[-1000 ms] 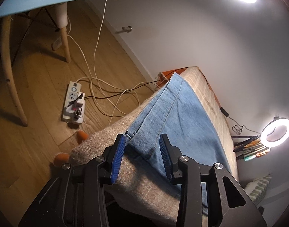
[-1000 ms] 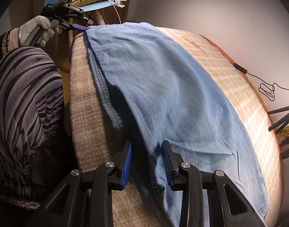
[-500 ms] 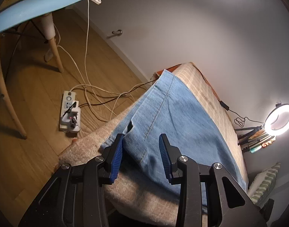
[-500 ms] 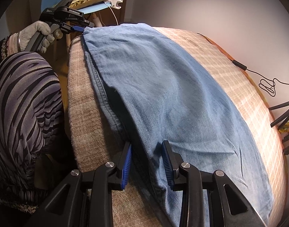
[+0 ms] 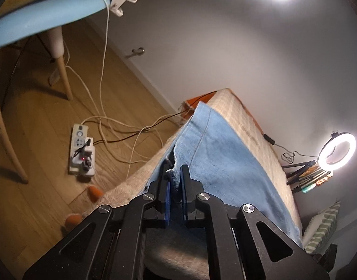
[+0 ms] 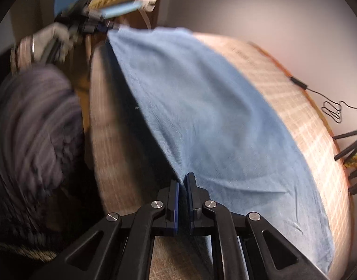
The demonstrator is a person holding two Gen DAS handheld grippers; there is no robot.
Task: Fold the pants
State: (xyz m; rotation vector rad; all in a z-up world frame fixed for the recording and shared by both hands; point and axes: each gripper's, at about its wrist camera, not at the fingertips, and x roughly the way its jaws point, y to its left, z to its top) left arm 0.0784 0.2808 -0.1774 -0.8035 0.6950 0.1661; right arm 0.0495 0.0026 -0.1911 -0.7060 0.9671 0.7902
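Light blue denim pants (image 5: 225, 163) lie along a bed with a beige checked cover (image 5: 246, 121). My left gripper (image 5: 175, 175) is shut on the near edge of the pants at one end, and a fold of denim stands between its blue pads. In the right wrist view the pants (image 6: 213, 116) stretch away along the bed. My right gripper (image 6: 182, 182) is shut on their near edge, which is lifted off the cover. The left gripper (image 6: 96, 26) shows at the far end in a gloved hand, pinching the cloth. This view is blurred.
Beside the bed is a wooden floor with a white power strip (image 5: 81, 149) and tangled cables (image 5: 122, 128). A blue chair (image 5: 38, 16) with wooden legs stands at the left. A ring light (image 5: 337, 151) on a tripod stands at the bed's far side. My striped sleeve (image 6: 31, 140) fills the left.
Both grippers have closed on the near edge of the pants; they were open around it before. The edge is now lifted off the bed and the right view has blurred with motion.
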